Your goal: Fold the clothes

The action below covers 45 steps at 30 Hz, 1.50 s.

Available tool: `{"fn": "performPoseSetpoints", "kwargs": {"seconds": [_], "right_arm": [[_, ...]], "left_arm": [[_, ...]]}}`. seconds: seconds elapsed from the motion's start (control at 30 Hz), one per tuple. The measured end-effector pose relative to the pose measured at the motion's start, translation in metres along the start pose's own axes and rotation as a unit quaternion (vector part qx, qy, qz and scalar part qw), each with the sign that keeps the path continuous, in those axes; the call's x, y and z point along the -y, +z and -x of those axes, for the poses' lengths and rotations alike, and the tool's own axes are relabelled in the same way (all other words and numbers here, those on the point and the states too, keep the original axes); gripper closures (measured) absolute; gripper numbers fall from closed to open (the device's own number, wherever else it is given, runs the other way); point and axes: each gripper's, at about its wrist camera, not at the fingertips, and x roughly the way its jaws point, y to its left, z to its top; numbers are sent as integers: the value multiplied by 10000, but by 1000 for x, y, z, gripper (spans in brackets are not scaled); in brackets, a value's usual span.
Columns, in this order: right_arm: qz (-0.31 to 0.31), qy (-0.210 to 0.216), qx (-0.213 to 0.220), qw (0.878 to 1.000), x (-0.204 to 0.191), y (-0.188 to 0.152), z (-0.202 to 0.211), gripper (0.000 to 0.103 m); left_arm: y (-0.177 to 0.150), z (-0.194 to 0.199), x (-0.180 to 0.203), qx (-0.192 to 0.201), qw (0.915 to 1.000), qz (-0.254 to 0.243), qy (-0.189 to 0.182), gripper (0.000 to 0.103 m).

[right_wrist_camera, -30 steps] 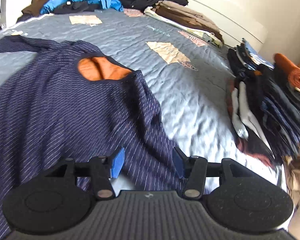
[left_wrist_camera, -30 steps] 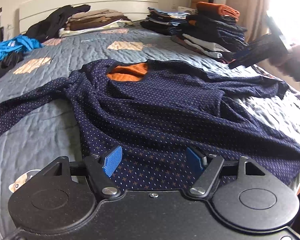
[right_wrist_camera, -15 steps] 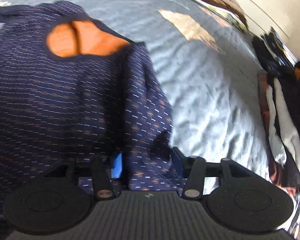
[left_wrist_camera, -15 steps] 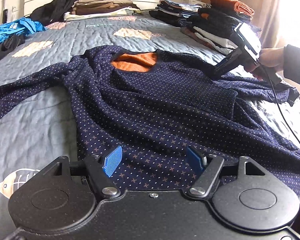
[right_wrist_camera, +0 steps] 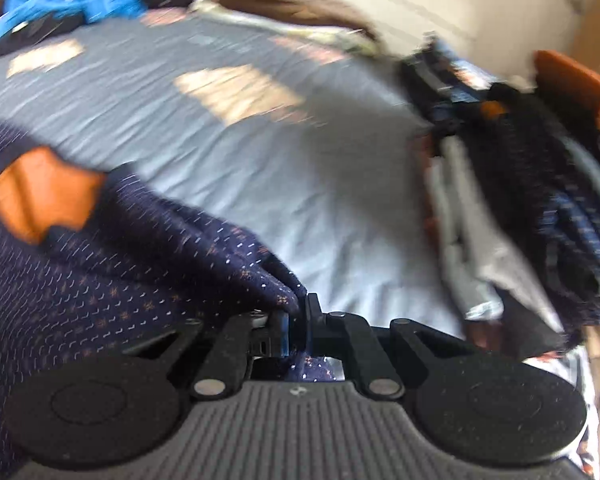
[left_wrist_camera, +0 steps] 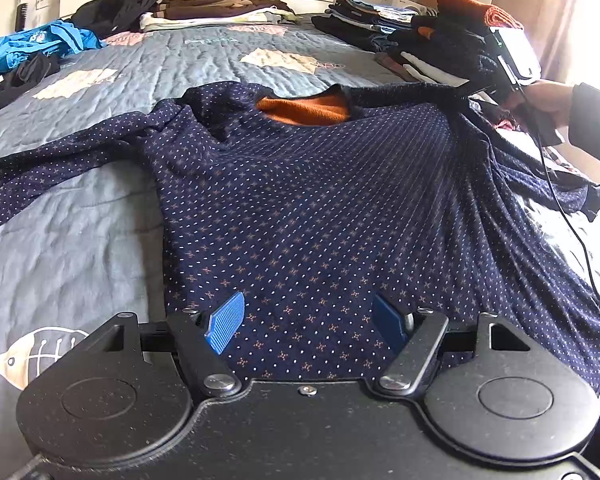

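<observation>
Fingers (right_wrist_camera: 286,326) of my right gripper (right_wrist_camera: 296,326) are pinched tight on a bunched fold of the navy dotted sweater (left_wrist_camera: 320,208), at the shoulder on its right side; cloth fills the narrow gap between the pads and trails back under the gripper body. From my left wrist camera I see that same gripper (left_wrist_camera: 476,90) at the far right, held in a hand (left_wrist_camera: 544,98) with a dark sleeve behind it and a black cable (left_wrist_camera: 560,200) hanging down across the fabric. The pinched shoulder is lifted off the bed, and taut creases fan out from it across the chest.

My left gripper (left_wrist_camera: 310,322) has its blue pads (left_wrist_camera: 225,322) spread wide, holding nothing, just above the sweater's lower hem.

Spread front-up on the grey quilted bedspread (left_wrist_camera: 80,240), the sweater shows an orange lining (left_wrist_camera: 304,110) at the neck opening. Its left sleeve (left_wrist_camera: 60,164) runs out flat toward the left edge of the bed.

Further out, folded stacks of clothes (left_wrist_camera: 440,40) sit along the right side, a brown and black pile (left_wrist_camera: 204,0) lies by the headboard, and a blue garment (left_wrist_camera: 32,46) is crumpled at the far left. My right wrist view is blurred.
</observation>
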Motion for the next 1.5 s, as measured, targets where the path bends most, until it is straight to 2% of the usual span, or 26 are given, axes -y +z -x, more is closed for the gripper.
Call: {"fn": "performPoseSetpoints", "kwargs": {"seconds": [0.1,0.2,0.27,0.3,0.33,0.43,0.6,0.8,0.9,0.97,1.0,1.03,1.1,1.13,1.2,1.3,1.33,1.4,1.5], "right_arm": [[319,-54,-497,9982,-4,-6,-24,90],[768,-122,-497,9957,-14,-12,-25,82],[618,56,-277,9977,-6,-10,-5,69],[574,134,-202,9981,0,-10,7,58],[629,194,-158,9977,6,-12,19,51],[890,222,-178,9956,25,-23,49,42],[1134,177,-585,9917,53,-66,76,39],[1020,245,-840,9909,61,-111,61,39],[862,287,-853,9922,60,-116,47,40],[667,341,-866,9934,62,-117,39,47],[541,413,-888,9937,64,-117,35,63],[455,462,-886,9940,65,-116,34,86],[364,429,-821,9950,66,-115,33,99],[342,281,-757,9961,67,-114,34,99],[173,-8,-616,9979,75,-110,38,100],[-187,-507,-180,9984,99,-102,52,100],[-214,-560,-113,9981,104,-100,54,100],[-143,-575,-56,9982,109,-98,55,99],[460,-629,-408,9961,96,-102,45,96]], "left_arm": [[0,-2,-2,-14,10000,-29,-7,33],[0,0,-3,-1,10000,-7,-23,33],[0,1,-4,7,10000,8,-34,33],[0,1,-4,11,10000,15,-40,33],[1,1,-4,19,10000,9,-49,33],[0,2,0,35,10000,-44,-66,33],[1,3,4,43,9999,-106,-74,33],[0,0,9,1,9998,-190,-14,33],[0,-4,10,-58,9997,-227,27,33],[-1,-7,11,-100,9996,-242,46,33],[-1,-8,11,-120,9996,-249,55,33],[-1,-9,11,-134,9996,-255,59,33],[-2,-9,10,-121,9996,-238,21,33],[-2,-9,9,-101,9997,-223,-8,33],[-1,-5,10,22,9996,-186,-190,33],[1,4,13,235,9969,-60,-751,33],[1,7,15,326,9950,-53,-942,33],[1,12,22,516,9901,-87,-1304,33],[-1,17,32,701,9813,-68,-1792,32]]}}
